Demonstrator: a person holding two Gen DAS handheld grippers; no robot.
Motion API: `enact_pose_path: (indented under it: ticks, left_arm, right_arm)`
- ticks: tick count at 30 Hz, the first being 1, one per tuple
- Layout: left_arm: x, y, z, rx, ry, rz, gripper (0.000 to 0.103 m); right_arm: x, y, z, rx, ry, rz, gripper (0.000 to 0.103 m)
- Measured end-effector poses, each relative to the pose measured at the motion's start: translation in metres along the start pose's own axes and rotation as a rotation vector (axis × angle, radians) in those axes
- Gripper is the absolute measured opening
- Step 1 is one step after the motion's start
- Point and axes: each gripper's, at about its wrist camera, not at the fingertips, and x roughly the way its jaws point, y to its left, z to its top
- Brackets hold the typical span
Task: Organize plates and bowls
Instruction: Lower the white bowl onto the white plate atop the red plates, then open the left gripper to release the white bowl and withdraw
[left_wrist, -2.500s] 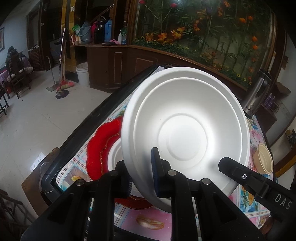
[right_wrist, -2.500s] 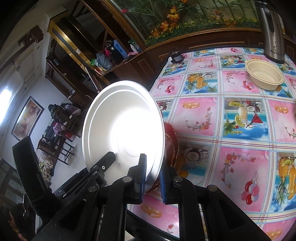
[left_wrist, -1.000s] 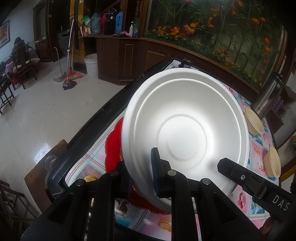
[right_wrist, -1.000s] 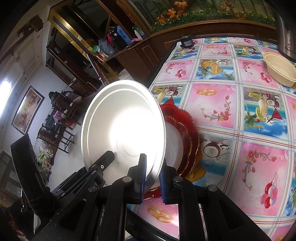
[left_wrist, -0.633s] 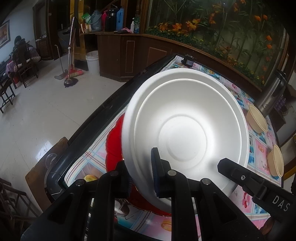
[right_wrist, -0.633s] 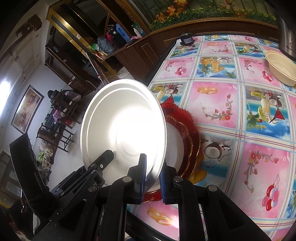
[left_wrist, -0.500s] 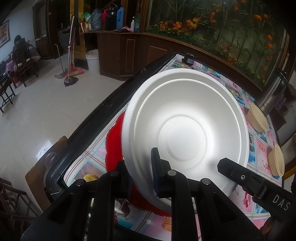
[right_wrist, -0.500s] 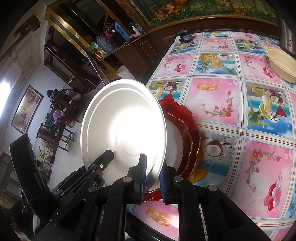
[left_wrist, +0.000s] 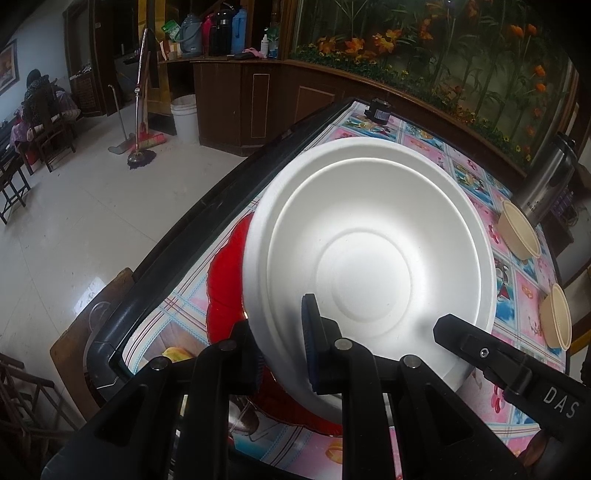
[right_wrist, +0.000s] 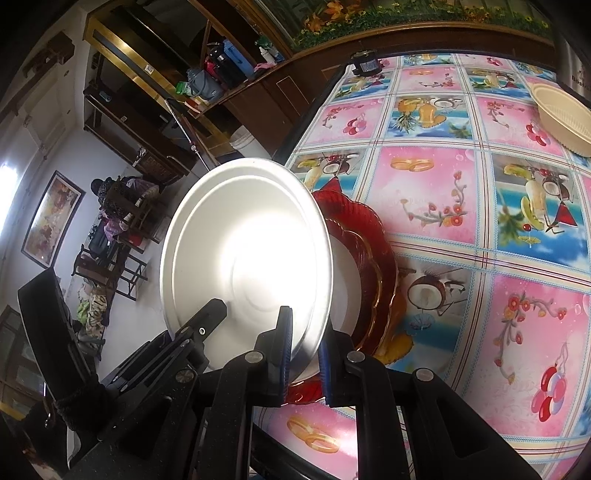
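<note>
A white foam plate (left_wrist: 369, 258) is held tilted between both grippers, its underside facing each camera. My left gripper (left_wrist: 282, 354) is shut on its rim. My right gripper (right_wrist: 304, 350) is shut on the rim of the same plate (right_wrist: 243, 258); the other gripper's finger (right_wrist: 201, 325) shows at its left. Below it a red scalloped plate (left_wrist: 225, 280) lies near the table's corner with a white plate (right_wrist: 349, 291) inside it. The held plate hangs just above that red plate (right_wrist: 376, 258).
Two beige bowls (left_wrist: 519, 234) (left_wrist: 556, 321) stand further along the table, one also in the right wrist view (right_wrist: 565, 118). A steel flask (left_wrist: 546, 184) stands beyond them. The flowered tablecloth (right_wrist: 461, 192) covers the table; its dark edge (left_wrist: 207, 206) borders open floor.
The white plate stays gripped by both grippers. Both have drifted slightly along the table over the red plate, which shows more fully in the right view.
</note>
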Motion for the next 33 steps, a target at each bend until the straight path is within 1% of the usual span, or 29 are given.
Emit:
enact_pose_path:
  ticks: [9,12,17,18,20,22,24,26,29,33]
  left_arm:
    - [0.001,0.0,0.001,-0.003,0.006,-0.002,0.016]
    - [0.003,0.001,0.0,-0.011,0.015,-0.001,0.016]
    - [0.003,0.004,0.001,-0.029,0.012,0.006,0.016]
    - [0.003,0.005,0.002,-0.034,0.012,0.009,0.016]
    - [0.004,0.006,0.002,-0.037,0.02,0.006,0.016]
    - [0.005,0.006,0.003,-0.04,0.023,0.007,0.017]
    - [0.003,0.007,0.003,-0.045,0.021,0.004,0.022]
    - [0.001,0.008,0.004,-0.053,0.011,0.003,0.04]
    - [-0.005,0.01,0.004,-0.068,-0.016,0.005,0.055]
    - [-0.009,0.011,0.005,-0.071,-0.029,0.003,0.056]
  right_arm:
    - [0.002,-0.002,0.0,0.009,0.004,0.005,0.012]
    - [0.004,-0.003,0.001,0.019,0.012,0.016,0.016]
    - [0.005,-0.004,0.002,0.025,0.009,0.031,0.017]
    - [0.005,-0.004,0.003,0.027,0.006,0.027,0.018]
    - [0.005,-0.006,0.003,0.037,0.011,0.028,0.023]
    - [0.005,-0.009,0.003,0.053,0.009,0.034,0.032]
    - [0.004,-0.011,0.004,0.057,0.003,0.038,0.033]
    - [0.002,-0.011,0.004,0.056,-0.003,0.034,0.034]
    - [0.0,-0.013,0.005,0.06,-0.002,0.038,0.034]
    - [-0.001,-0.014,0.005,0.065,-0.004,0.036,0.042]
